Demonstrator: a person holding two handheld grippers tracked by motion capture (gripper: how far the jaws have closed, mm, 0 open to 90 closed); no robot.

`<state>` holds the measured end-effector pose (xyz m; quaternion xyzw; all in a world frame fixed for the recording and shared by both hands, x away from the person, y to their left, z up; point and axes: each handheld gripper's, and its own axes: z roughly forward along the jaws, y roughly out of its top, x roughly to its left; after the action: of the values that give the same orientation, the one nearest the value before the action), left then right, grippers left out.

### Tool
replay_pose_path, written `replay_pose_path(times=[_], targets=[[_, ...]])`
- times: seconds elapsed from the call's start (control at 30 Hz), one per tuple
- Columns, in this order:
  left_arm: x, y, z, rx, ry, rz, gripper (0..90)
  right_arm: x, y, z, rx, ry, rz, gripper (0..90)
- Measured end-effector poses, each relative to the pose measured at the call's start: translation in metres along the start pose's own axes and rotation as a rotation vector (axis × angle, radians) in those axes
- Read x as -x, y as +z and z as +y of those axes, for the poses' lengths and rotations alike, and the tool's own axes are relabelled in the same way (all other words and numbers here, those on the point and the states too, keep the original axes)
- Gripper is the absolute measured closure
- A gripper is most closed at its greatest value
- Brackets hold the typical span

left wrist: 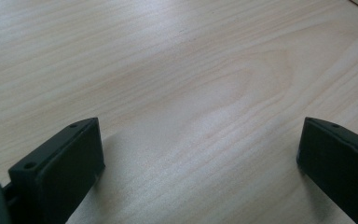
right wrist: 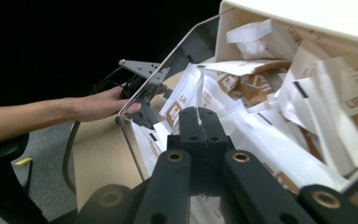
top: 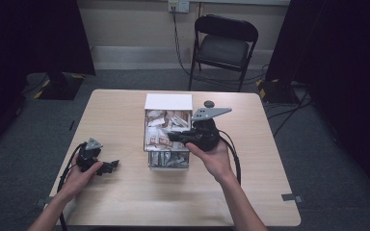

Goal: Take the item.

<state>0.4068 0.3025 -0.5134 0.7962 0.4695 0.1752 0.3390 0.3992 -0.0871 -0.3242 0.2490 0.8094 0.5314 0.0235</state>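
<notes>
A white paper sachet (right wrist: 186,88) with a brown printed label stands pinched between the two black jaws of the right hand-held gripper (right wrist: 197,122), whose tips are closed flat against it. The sachet is thin, creased and slightly crumpled, and it sits among many like it, a loose heap of white and brown packets (right wrist: 279,107) lying at all angles. They fill a clear-walled box (top: 168,129) with a white lid or back panel at its far end; in the right gripper view its transparent side wall (right wrist: 168,79) rises as a smooth, glossy sheet with a sharp straight edge. From above, the box stands near the middle of the desk (top: 125,202), a rectangular top of pale wood grain with rounded corners. The right hand-held gripper (top: 171,137) reaches into the box from its right side, held in the person's right hand (top: 212,156), with a grey three-cornered plate (top: 211,113) on top and a black cable looping back behind it.

The left hand-held gripper (top: 113,165) rests on the desk well apart from the box, towards the left edge, in the person's left hand (top: 79,175). In its own view the left hand-held gripper (left wrist: 200,149) has blocky, matt black jaws spread wide with only bare wood between them.

Beyond the desk a black folding chair (top: 224,45) stands on grey carpet.
</notes>
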Motion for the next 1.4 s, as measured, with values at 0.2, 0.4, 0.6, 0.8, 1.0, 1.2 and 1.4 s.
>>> replay_pose_path(times=[0.2, 0.4, 0.6, 0.8, 1.0, 1.2, 1.4], targets=[[0.000, 0.000, 0.000, 0.000, 0.000, 0.000, 0.0, 0.004, -0.010, 0.001, 0.035, 0.006, -0.038, 90.0], [0.000, 0.000, 0.000, 0.000, 0.000, 0.000, 0.0, 0.004, -0.014, 0.002, 0.046, 0.003, -0.045, 90.0], [0.000, 0.000, 0.000, 0.000, 0.000, 0.000, 0.0, 0.001, -0.017, 0.005, 0.052, -0.003, -0.055, 90.0], [0.000, 0.000, 0.000, 0.000, 0.000, 0.000, 0.0, -0.001, -0.022, 0.007, 0.066, -0.009, -0.054, 90.0], [0.000, 0.000, 0.000, 0.000, -0.001, 0.000, 0.0, -0.003, -0.031, 0.010, 0.085, -0.012, -0.062, 90.0], [0.000, 0.000, 0.000, 0.000, 0.000, 0.000, 0.0, -0.004, -0.040, 0.009, 0.092, -0.004, -0.074, 90.0], [0.000, 0.000, 0.000, 0.000, 0.000, 0.000, 0.0, -0.007, -0.054, 0.007, 0.105, -0.007, -0.092, 90.0]])
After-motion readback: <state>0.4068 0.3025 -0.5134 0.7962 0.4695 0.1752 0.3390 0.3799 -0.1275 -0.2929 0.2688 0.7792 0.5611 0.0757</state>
